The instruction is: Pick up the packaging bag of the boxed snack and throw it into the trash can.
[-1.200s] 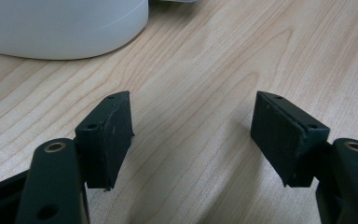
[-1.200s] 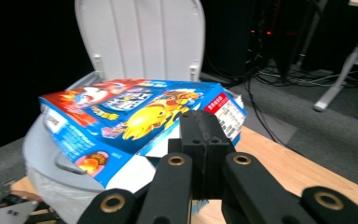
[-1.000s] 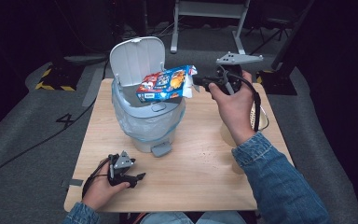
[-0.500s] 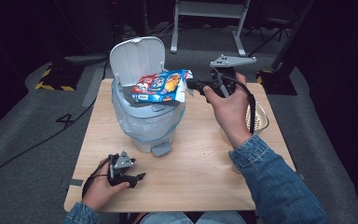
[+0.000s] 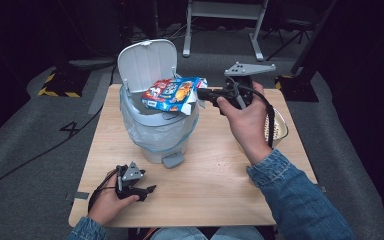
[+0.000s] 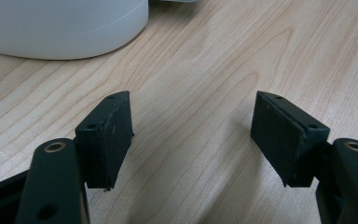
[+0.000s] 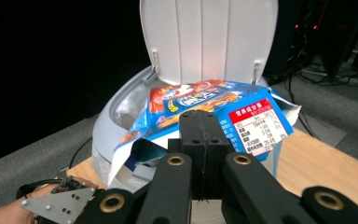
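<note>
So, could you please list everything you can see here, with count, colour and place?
bin: one, pale grey, on the table's left half, lid up, clear liner inside.
snack box: one, blue and red, flattened, lying over the bin's mouth.
table: one, light wood.
basket: one, pale, at the table's right edge behind the right hand.
left gripper: black, jaws open, resting on the table near its front edge.
right gripper: black, jaws shut on the snack box's edge.

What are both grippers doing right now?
Left gripper: open, empty, resting on the table.
Right gripper: shut on the snack box over the bin.
</note>
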A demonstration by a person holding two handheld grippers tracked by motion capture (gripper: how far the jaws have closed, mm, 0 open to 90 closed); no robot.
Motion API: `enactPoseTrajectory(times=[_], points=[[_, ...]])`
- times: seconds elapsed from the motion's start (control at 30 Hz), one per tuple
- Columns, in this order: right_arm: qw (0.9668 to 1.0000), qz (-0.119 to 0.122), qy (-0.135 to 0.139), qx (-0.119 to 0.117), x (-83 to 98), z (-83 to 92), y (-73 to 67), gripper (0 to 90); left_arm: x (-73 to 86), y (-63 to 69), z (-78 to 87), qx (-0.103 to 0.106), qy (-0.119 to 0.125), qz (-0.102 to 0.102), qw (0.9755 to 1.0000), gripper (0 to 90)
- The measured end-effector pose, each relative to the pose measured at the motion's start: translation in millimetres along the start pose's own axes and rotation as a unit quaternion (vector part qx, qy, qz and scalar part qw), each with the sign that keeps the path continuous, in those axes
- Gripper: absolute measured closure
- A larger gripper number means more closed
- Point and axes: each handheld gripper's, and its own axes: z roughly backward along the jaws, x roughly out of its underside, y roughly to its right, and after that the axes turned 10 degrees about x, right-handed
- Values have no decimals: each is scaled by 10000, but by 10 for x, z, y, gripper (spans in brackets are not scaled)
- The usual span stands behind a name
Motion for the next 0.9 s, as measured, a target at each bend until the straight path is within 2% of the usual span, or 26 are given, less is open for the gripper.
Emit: enactPoseTrajectory(times=[0.07,0.2,0.37,0.4,0.43,0.5,0.53,0.7,0.77,0.8,0.83,0.9], points=[[10000,-21,-56,-44,33,-62,-13,900,0,0,0,1,3,-2,10000,298],[9999,14,5,-122,57,-67,-34,883,0,-1,1,0,-10,-10,10000,298],[10000,29,19,-8,80,-42,6,740,1,2,-1,13,0,17,10000,298],[10000,-4,81,26,105,-14,36,636,1,2,-1,16,2,20,10000,298],[10000,-4,81,26,105,-14,36,636,1,2,-1,13,-3,19,10000,298],[9999,41,116,109,132,27,66,565,1,3,-1,14,-2,21,10000,298],[9998,113,147,96,158,80,94,502,1,3,-1,14,-3,21,10000,298],[9995,220,172,116,209,202,136,454,1,2,0,15,-3,22,10000,298],[9994,290,81,150,249,239,158,437,1,2,-1,13,1,19,10000,298],[9991,368,-43,192,298,226,164,400,1,2,0,13,-1,23,10000,298],[9991,368,-43,192,298,226,164,400,1,2,0,12,-2,22,10000,298],[9981,520,-161,303,369,166,164,354,1,2,-1,16,3,23,10000,298]])
